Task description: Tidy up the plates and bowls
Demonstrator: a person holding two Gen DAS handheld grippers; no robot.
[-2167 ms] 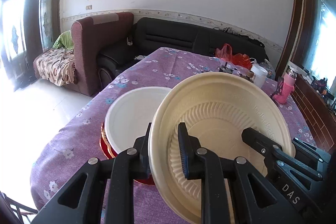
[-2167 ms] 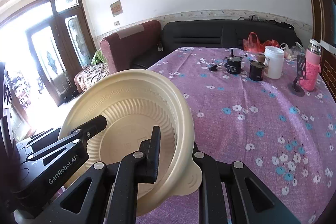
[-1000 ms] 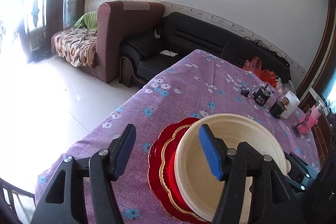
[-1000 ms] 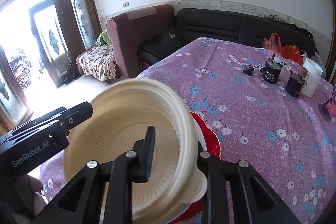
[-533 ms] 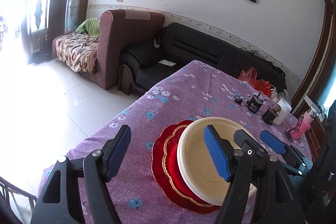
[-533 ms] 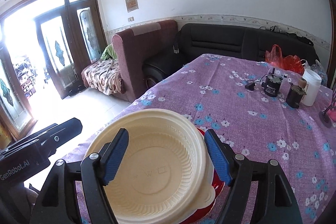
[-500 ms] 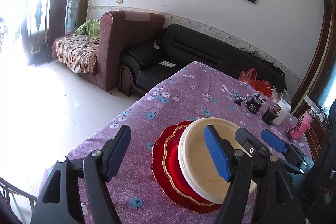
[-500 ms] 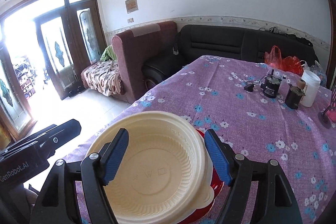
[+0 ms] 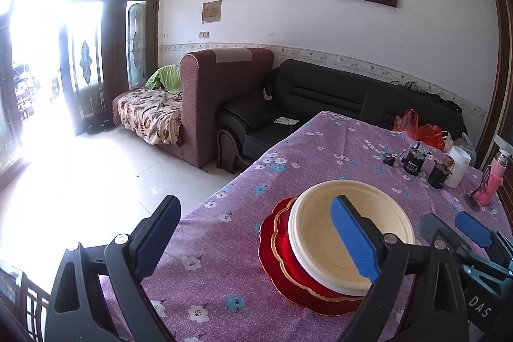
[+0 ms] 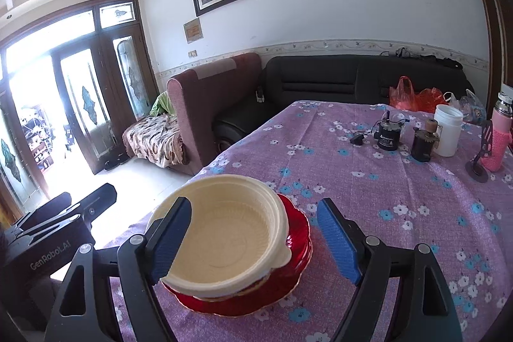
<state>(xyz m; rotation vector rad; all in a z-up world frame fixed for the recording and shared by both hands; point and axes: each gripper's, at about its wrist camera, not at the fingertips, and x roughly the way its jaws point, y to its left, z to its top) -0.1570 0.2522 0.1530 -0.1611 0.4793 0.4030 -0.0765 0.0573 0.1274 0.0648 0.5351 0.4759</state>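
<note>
- The cream bowl (image 10: 224, 233) is a round, ribbed disposable dish with a small tab on its rim; it sits nested in another pale bowl, on top of the red plates (image 10: 288, 274) with scalloped, gold-edged rims.
- This stack rests on the table (image 10: 400, 197) under a purple flowered cloth, near its close edge.
- Right gripper (image 10: 253, 239): its jaws have just been opening and stand wide, the blue pads clear of the bowl; the bowl lies just ahead, low between the two fingers, nearer the left finger.
- Left gripper (image 9: 256, 239): its jaws have also just been opening and stand wide, holding nothing; the stack lies ahead and right, partly behind its right finger.
- Further ahead of both tools stand a white tub (image 10: 449, 133), two small dark jars (image 10: 389, 135) and a pink bottle (image 10: 498, 140).
</note>
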